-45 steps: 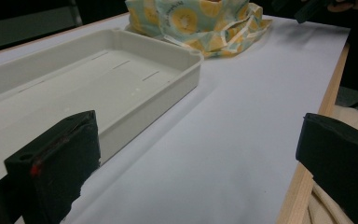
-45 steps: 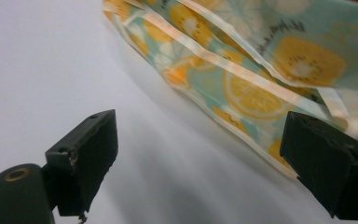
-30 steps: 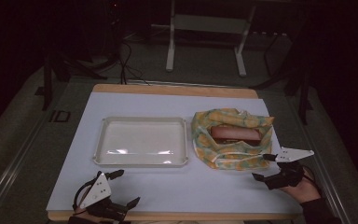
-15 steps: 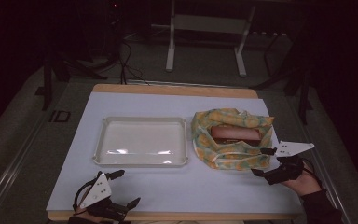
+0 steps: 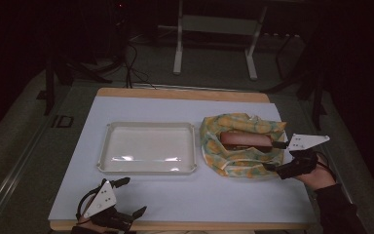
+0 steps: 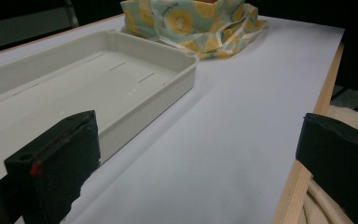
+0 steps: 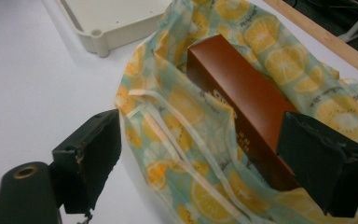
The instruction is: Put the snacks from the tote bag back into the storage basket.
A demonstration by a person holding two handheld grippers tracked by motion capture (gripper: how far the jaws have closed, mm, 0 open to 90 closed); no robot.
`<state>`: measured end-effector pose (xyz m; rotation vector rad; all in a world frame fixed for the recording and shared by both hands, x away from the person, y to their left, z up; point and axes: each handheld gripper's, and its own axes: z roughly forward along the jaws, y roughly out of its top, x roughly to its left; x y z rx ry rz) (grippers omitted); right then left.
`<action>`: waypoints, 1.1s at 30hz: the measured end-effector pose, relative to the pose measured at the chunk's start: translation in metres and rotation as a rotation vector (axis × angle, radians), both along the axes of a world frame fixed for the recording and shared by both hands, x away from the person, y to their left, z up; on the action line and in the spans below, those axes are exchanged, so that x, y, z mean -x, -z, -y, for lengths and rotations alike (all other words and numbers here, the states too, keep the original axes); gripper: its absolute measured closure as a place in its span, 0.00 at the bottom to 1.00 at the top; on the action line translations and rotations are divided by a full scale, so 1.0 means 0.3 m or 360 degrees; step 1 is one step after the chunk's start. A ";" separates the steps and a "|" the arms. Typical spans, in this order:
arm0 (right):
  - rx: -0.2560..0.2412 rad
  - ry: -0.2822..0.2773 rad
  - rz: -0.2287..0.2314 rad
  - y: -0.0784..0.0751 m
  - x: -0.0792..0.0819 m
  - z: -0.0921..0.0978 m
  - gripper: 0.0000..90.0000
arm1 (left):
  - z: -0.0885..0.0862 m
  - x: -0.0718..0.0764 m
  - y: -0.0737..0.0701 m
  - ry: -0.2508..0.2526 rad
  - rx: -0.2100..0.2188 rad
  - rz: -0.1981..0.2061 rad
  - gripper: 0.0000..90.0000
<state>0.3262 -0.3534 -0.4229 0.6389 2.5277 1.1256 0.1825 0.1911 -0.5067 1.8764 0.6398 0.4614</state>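
Right gripper (image 5: 275, 156) sits at the right edge of the table (image 5: 253, 195), at about four o'clock from the table's centre in the high view, its jaws spread wide and holding nothing. One jaw lies against the near end of the brown box (image 5: 245, 140), the other reaches the near hem of the cloth bag (image 5: 241, 161). In the right gripper view the same gripper (image 7: 223, 158) has one jaw at the lower left over white table beside the bag's edge, the other at the lower right, overlapping the box's near end. Whether that jaw actually touches the box cannot be told.

The box (image 7: 242, 102), long and brown, lies inside the bag (image 7: 200, 140), which is printed with lemon slices on pale green. The bag's mouth is open, and the box runs from eleven o'clock to five o'clock across that view. Pale drawstrings trail over the bag's near side. On the table the bag lies at about three o'clock from the centre, just beside the right rim of the tray (image 5: 147, 168).

The tray (image 6: 177, 88), shallow and white, lies left of centre with nothing in it. Left gripper (image 5: 126, 197) rests at the near edge, at about seven o'clock, well apart from the bag. In the left gripper view its jaws (image 6: 196, 163) stand wide apart, holding nothing, with bare table between them, the tray at ten o'clock and the bag (image 6: 191, 23) at twelve.
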 end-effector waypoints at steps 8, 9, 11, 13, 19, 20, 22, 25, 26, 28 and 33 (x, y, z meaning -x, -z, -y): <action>0.0045 -0.0034 0.0021 -0.022 -0.050 -0.013 0.18 | 0.002 0.000 0.000 -0.0001 -0.0005 -0.0001 0.00; 0.0048 -0.0037 0.0019 -0.026 -0.058 -0.016 0.19 | 0.002 0.000 0.000 -0.0001 -0.0004 -0.0001 0.00; 0.0057 -0.0043 0.0025 -0.032 -0.078 -0.022 0.19 | 0.002 0.000 0.000 -0.0004 -0.0002 -0.0003 0.00; 0.0069 -0.0041 0.0030 -0.033 -0.087 -0.025 0.19 | 0.001 -0.001 0.000 -0.0005 -0.0002 -0.0003 0.00; 0.0124 -0.0062 0.0033 -0.028 -0.141 -0.033 0.23 | 0.002 0.003 0.001 0.0005 -0.0009 -0.0003 0.00; 0.0136 -0.0064 0.0030 -0.028 -0.149 -0.033 0.24 | 0.002 0.004 0.000 0.0004 -0.0008 -0.0003 0.00; 0.0145 -0.0078 0.0034 -0.026 -0.167 -0.031 0.25 | 0.001 0.005 0.000 0.0005 -0.0009 -0.0001 0.00; 0.0169 -0.0105 0.0071 -0.020 -0.188 -0.027 0.26 | 0.000 0.009 0.000 0.0005 -0.0011 -0.0001 0.00; 0.0188 -0.0108 0.0077 -0.017 -0.197 -0.026 0.27 | 0.000 0.010 0.001 0.0006 -0.0011 0.0000 0.00; 0.0228 -0.0120 0.0092 -0.011 -0.213 -0.028 0.29 | 0.000 0.013 0.001 0.0007 -0.0013 -0.0001 0.00; 0.0299 -0.0155 0.0073 0.006 -0.258 -0.026 0.33 | -0.006 0.021 0.001 -0.0005 -0.0013 0.0001 0.00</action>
